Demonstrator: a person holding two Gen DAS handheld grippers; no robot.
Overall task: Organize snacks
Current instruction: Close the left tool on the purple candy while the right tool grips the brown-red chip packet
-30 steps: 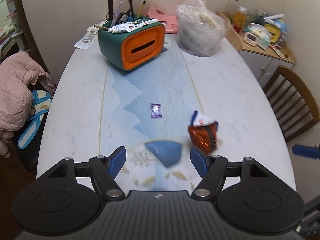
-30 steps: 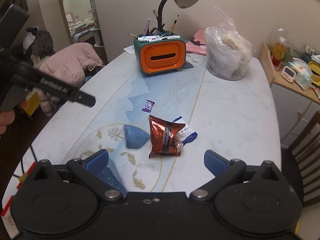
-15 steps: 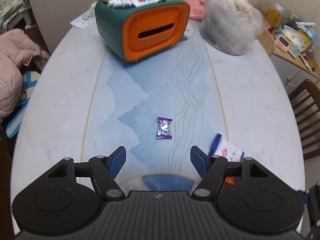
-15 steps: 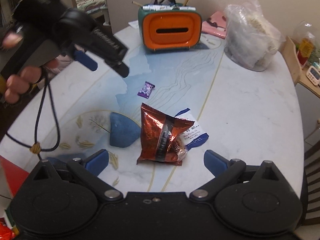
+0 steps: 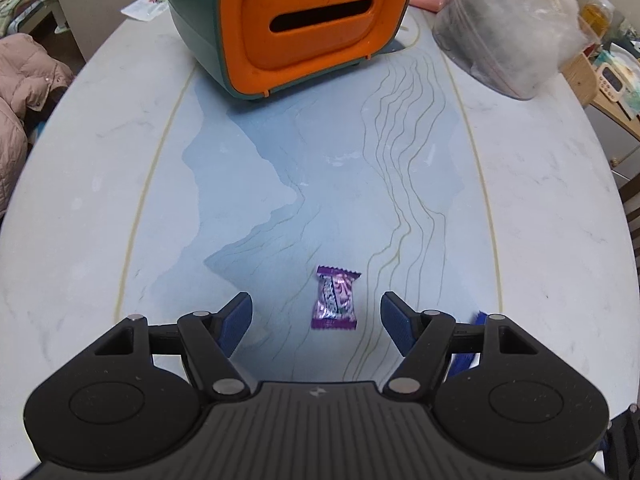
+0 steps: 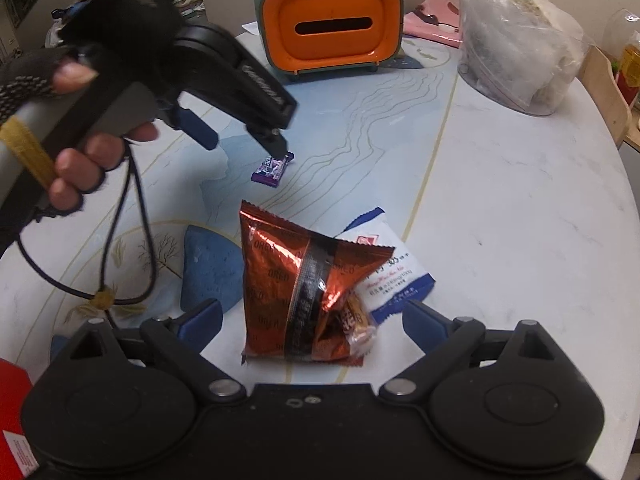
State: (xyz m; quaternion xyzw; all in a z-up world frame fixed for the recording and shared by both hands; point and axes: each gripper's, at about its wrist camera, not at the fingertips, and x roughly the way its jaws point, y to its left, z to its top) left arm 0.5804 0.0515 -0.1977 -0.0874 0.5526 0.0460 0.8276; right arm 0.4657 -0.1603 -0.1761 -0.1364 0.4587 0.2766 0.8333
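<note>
A small purple candy (image 5: 335, 297) lies flat on the table between the open fingers of my left gripper (image 5: 316, 316), a little right of their middle. In the right wrist view the left gripper (image 6: 244, 140) hovers just above the same candy (image 6: 271, 169). My right gripper (image 6: 312, 316) is open around a red-brown foil Oreo bag (image 6: 304, 288) that lies on a white and blue snack packet (image 6: 392, 272). A small clear-wrapped sweet (image 6: 360, 326) sits at the bag's near right corner.
An orange and teal box with a slot (image 5: 296, 20) stands at the back of the oval table (image 5: 540, 208). A clear plastic bag (image 5: 512, 24) sits back right. A pink jacket (image 5: 20, 92) hangs left of the table. A red box corner (image 6: 12, 420) shows near left.
My left gripper has moved forward and down over the purple candy, which now lies between its fingers. My right gripper has closed in on the red-brown bag. Both stayed open.
</note>
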